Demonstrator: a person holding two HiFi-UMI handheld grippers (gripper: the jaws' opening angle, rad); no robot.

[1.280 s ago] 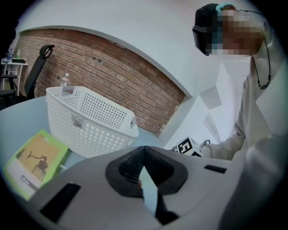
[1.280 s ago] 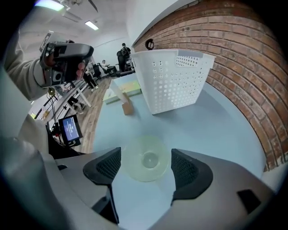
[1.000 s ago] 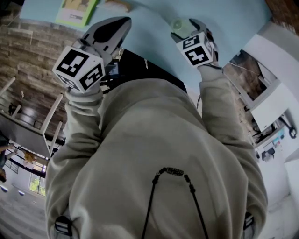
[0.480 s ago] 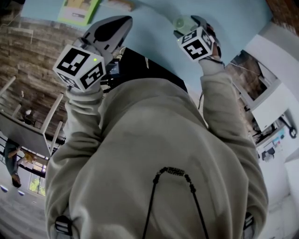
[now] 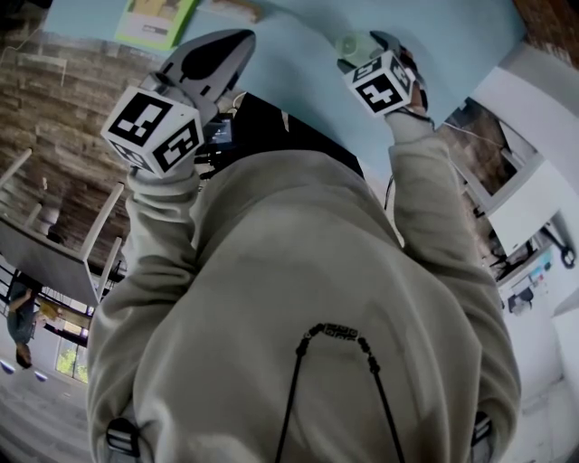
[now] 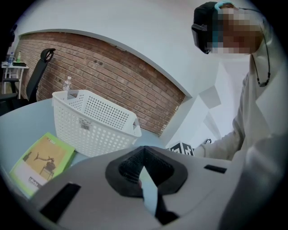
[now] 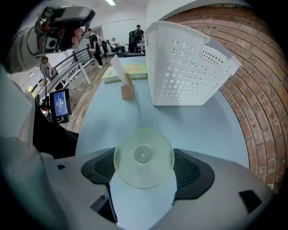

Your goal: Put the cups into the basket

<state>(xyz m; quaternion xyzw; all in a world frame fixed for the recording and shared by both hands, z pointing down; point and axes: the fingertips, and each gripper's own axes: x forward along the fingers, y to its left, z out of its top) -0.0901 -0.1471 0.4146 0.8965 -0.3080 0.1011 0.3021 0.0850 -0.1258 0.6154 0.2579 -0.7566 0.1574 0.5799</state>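
Note:
A pale green, dimpled plastic cup [image 7: 143, 157] sits between the jaws of my right gripper [image 7: 144, 173], which is shut on it, the cup's bottom facing the camera. From the head view the cup [image 5: 347, 43] pokes out beyond the right gripper [image 5: 364, 47] over the pale blue table [image 5: 298, 72]. The white perforated basket [image 7: 189, 67] stands upright further along the table, apart from the cup. My left gripper [image 6: 143, 155] is shut with nothing seen in it, and the basket [image 6: 92, 121] lies ahead of it to the left. In the head view the left gripper [image 5: 233, 43] is at upper left.
A green booklet [image 6: 41, 162] lies beside the basket, seen too in the head view [image 5: 149, 20]. A small brown block with a white card [image 7: 127, 89] stands on the table. A brick wall [image 6: 121, 76] runs behind the table. The person's torso fills the head view.
My right gripper has shifted slightly up and right with the cup. The left gripper has stayed where it was.

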